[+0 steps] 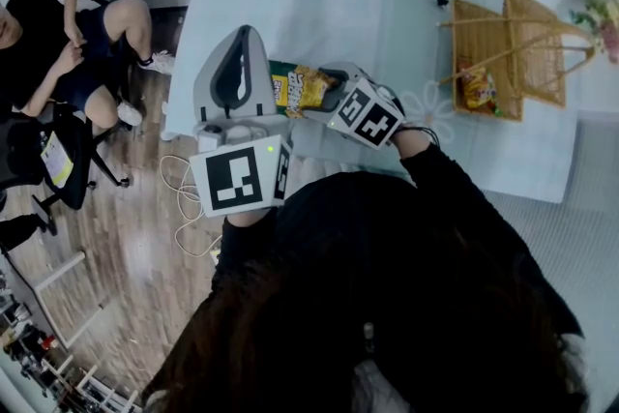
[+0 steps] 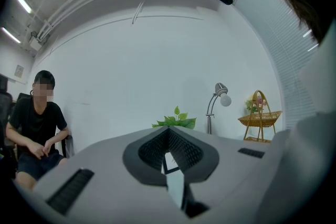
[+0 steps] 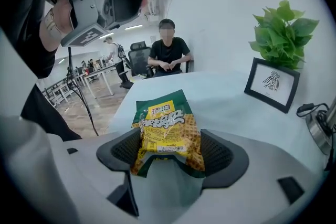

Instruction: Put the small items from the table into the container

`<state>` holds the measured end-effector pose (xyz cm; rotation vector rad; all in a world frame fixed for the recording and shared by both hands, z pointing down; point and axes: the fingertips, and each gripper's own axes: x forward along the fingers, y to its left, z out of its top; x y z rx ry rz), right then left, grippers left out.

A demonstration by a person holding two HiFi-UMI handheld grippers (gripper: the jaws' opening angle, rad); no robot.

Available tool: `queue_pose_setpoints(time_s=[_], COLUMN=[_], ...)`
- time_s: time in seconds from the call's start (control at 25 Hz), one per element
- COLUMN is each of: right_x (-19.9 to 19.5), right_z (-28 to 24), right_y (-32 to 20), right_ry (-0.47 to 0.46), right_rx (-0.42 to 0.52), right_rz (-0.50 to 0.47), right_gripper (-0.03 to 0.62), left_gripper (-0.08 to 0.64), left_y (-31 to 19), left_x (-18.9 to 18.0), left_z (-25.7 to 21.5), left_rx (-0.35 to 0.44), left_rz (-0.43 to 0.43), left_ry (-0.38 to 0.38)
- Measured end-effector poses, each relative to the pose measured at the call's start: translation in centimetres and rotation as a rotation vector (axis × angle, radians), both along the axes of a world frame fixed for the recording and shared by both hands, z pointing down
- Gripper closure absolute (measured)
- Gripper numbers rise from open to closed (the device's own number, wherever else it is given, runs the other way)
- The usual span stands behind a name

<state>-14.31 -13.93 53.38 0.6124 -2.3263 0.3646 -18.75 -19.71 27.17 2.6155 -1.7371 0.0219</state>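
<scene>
Right gripper (image 3: 170, 157) spread wide around the yellow-green snack packet (image 3: 165, 128) lying on the table (image 3: 220, 97), left gripper (image 2: 169, 136) pinched closed on nothing.

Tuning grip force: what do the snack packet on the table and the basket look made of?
Snack packet: likely thin plastic film with a glossy printed finish, going by the creases, the sheen and the crimped end seal. Basket: looks like woven wicker or rattan, matte tan. The open weave and thin cane-like handle suggest this, though coated wire cannot be ruled out.
</scene>
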Motion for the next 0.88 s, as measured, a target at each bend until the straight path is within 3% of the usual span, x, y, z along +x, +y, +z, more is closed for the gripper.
queue_pose_setpoints(time_s=[0.24,0.56,0.88], right_x=[0.1,0.0,0.1], right_z=[1.0,1.2,0.4], right_y=[0.0,0.4,0.5], right_ry=[0.002,0.03,0.015], right_rx=[-0.003,-0.045,-0.015], right_rz=[0.022,0.042,0.059], right_gripper=[0.242,0.305,0.358], left_gripper=[0.558,0.558,0.558], left_y=[0.0,-0.2,-0.3], left_x=[0.4,0.4,1.0], left_z=[0.1,-0.2,-0.4], left_rx=[0.013,0.024,0.026], left_rz=[0.02,0.027,0.044], left_ry=[0.001,0.001,0.003])
